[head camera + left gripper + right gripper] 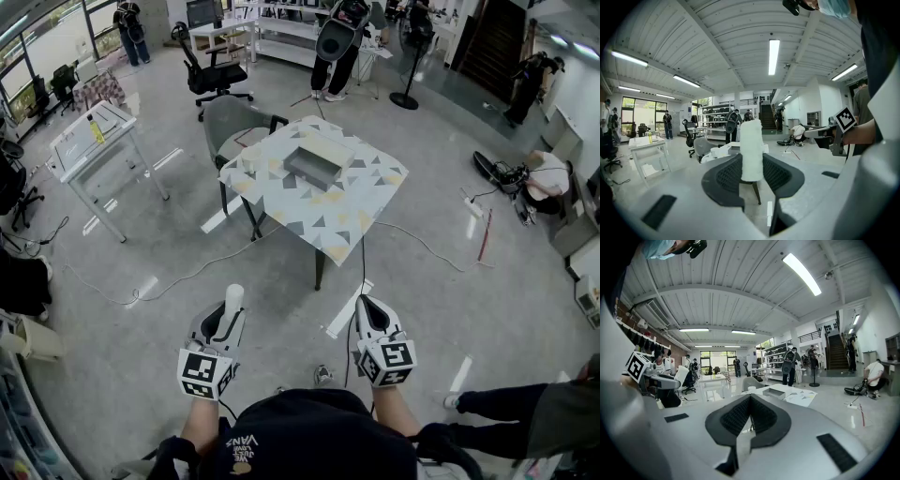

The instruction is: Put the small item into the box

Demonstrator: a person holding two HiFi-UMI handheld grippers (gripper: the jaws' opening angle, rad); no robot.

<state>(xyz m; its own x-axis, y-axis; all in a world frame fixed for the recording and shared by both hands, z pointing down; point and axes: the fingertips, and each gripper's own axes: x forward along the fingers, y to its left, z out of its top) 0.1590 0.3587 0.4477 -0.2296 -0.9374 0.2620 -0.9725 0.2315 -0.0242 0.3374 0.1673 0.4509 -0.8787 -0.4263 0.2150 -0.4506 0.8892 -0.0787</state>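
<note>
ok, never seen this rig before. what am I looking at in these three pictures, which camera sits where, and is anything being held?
There is no robot here: a person holds a two-jaw gripper in each hand. The head view comes from a camera on the person's head, looking down at both grippers. The other two pictures come from cameras riding on each gripper, looking along its jaws. The left gripper is closed on a white roll, held upright. The right gripper has its jaws together with nothing between them. Some way ahead stands a table with a patterned cloth, and an open grey box lies on it. The marker cubes are part of the grippers.
</note>
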